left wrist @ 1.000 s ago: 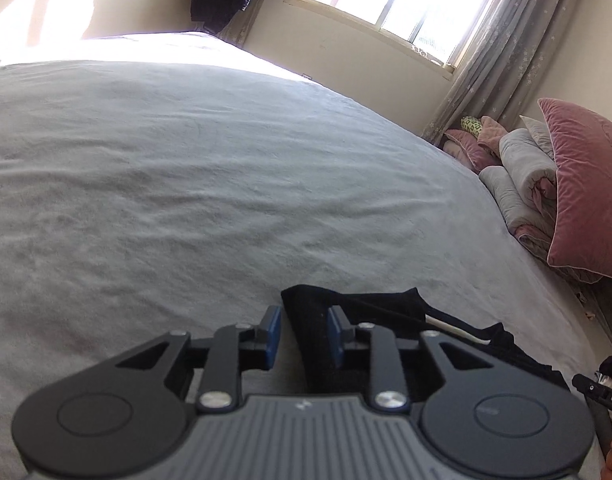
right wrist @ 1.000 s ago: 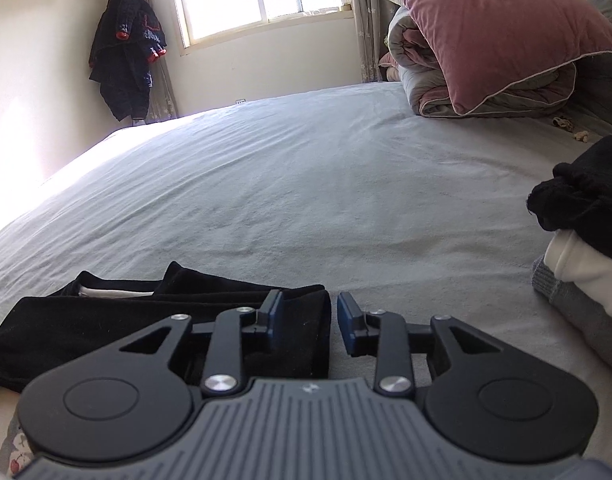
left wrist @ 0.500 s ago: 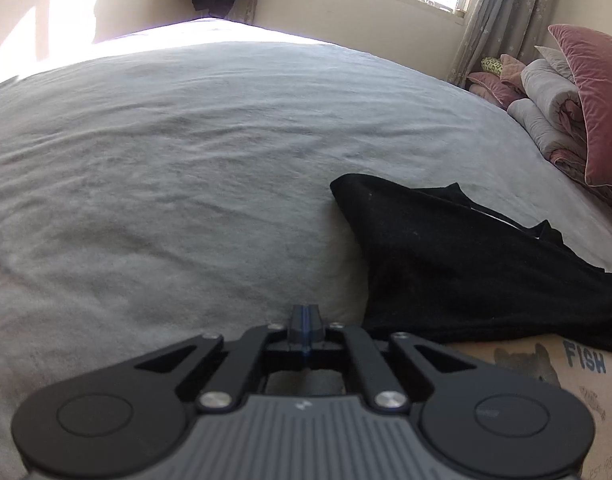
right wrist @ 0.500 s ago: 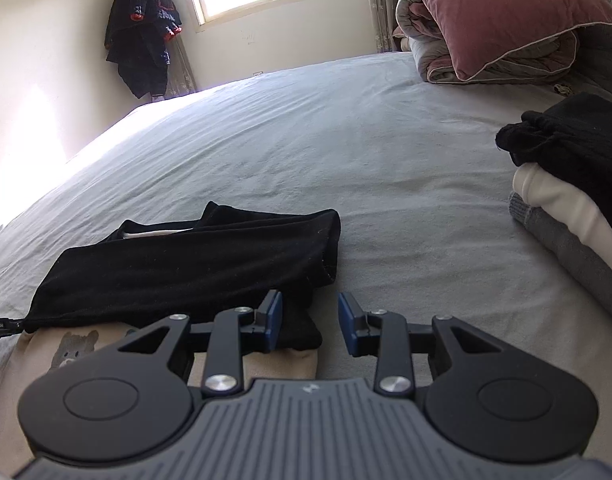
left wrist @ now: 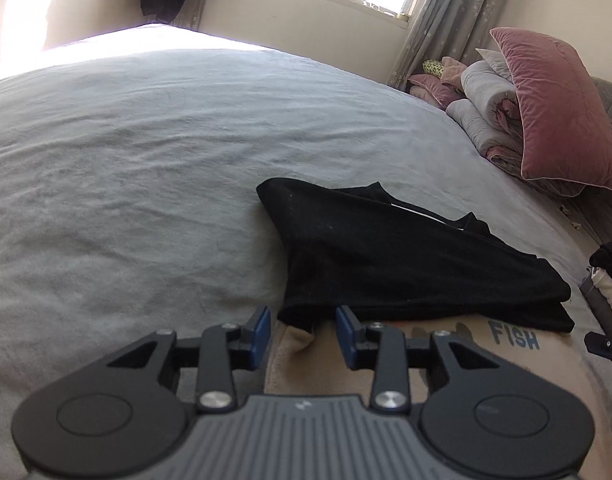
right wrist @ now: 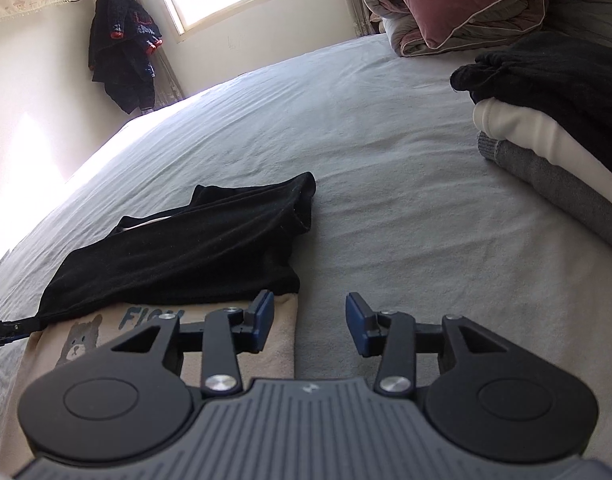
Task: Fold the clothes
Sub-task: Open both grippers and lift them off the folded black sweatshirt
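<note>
One black garment [left wrist: 405, 256] on one beige shirt [right wrist: 158, 332], both grippers' fingers [left wrist: 262, 330] just opened, gripping nothing

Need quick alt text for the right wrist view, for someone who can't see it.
The open right gripper hovers over a beige printed garment on a grey bedsheet, a black cloth garment folded across it. A stack of folded black, white and grey clothes sits right.

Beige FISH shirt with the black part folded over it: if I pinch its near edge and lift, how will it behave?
Likely floppy: the beige shirt already curls up softly between the open left gripper pads. The black section lying loosely on top would probably slide or unfold as you lift. It looks thin and light, so the right gripper should hold the other corner.
</note>
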